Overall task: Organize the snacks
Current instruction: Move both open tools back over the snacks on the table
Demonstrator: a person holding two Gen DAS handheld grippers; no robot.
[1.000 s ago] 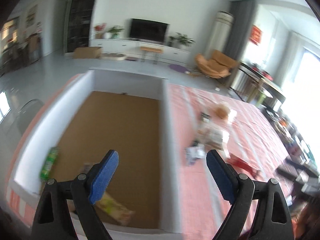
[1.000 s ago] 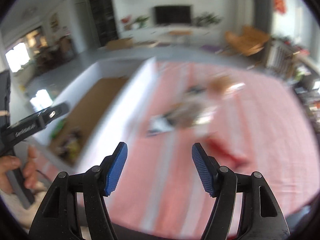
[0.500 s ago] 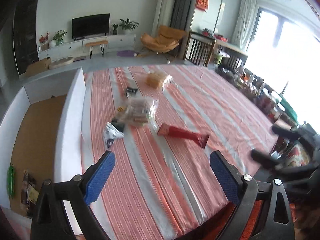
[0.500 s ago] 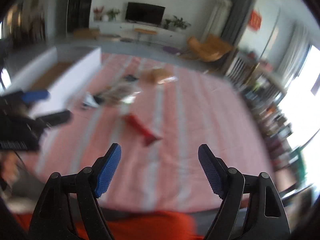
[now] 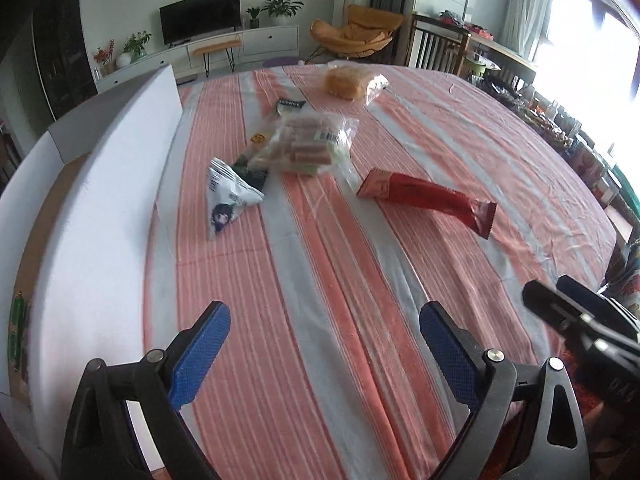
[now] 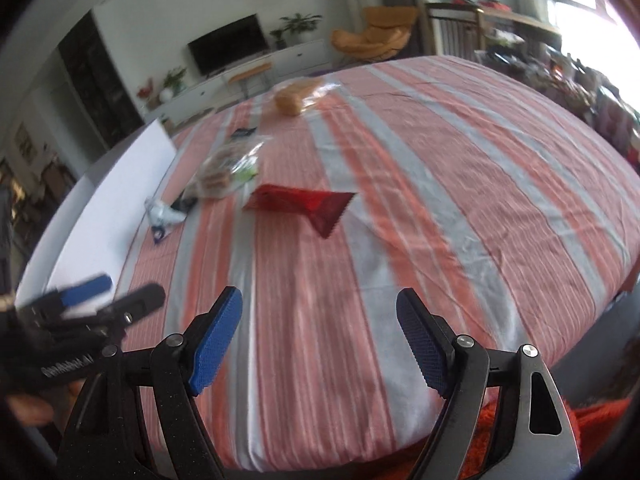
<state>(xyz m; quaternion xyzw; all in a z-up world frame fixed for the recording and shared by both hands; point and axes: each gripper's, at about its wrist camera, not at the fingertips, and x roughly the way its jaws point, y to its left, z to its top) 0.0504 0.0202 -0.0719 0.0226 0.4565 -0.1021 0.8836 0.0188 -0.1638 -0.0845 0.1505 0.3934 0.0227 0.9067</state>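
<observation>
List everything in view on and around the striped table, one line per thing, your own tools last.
Tablecloth: one, pink and grey stripes, covers the table.
Box: one, white walls, brown floor, left of the snacks.
Red packet: one, red, right of the pile.
Clear bag: one, transparent, tan pieces inside, middle of the pile.
White triangular packet: one, white and dark, nearest the box.
Small dark packet: one, dark, behind the clear bag.
Bread bag: one, orange-tan, far end.
Green packet: one, inside the box.
Left tool: one, black, blue pads, open, empty.
Right tool: one, same, open, empty.
</observation>
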